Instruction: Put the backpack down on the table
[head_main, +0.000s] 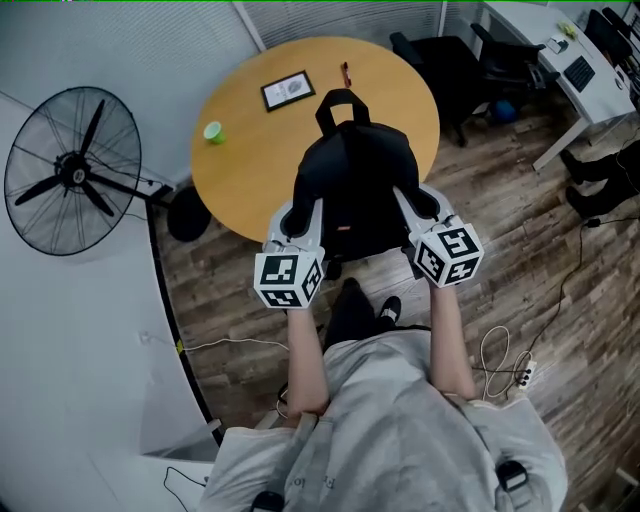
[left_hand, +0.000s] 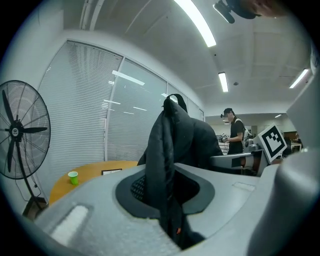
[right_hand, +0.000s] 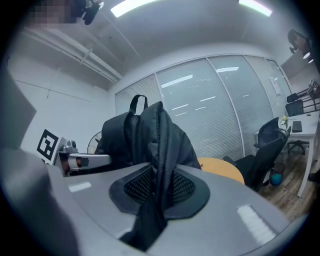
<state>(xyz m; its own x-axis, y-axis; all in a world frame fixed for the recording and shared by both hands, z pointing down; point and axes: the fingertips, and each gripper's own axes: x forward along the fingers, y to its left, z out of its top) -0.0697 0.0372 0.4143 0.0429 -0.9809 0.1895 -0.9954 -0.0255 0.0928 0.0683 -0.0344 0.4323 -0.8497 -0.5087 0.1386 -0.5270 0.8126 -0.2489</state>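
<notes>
A black backpack (head_main: 356, 175) hangs upright between my two grippers, over the near edge of the round wooden table (head_main: 250, 150). My left gripper (head_main: 296, 214) is shut on a fold of the backpack's left side (left_hand: 162, 165). My right gripper (head_main: 422, 203) is shut on a fold of its right side (right_hand: 159, 165). The carry handle (head_main: 340, 102) stands up at the top. The backpack's bottom is hidden behind it, so whether it touches the table cannot be told.
On the table lie a framed picture (head_main: 288, 90), a green cup (head_main: 213, 132) and a small red thing (head_main: 345, 72). A standing fan (head_main: 72, 172) is at the left. Black office chairs (head_main: 470, 70) and a desk (head_main: 560, 55) stand at the right. A person (left_hand: 234, 135) stands far off.
</notes>
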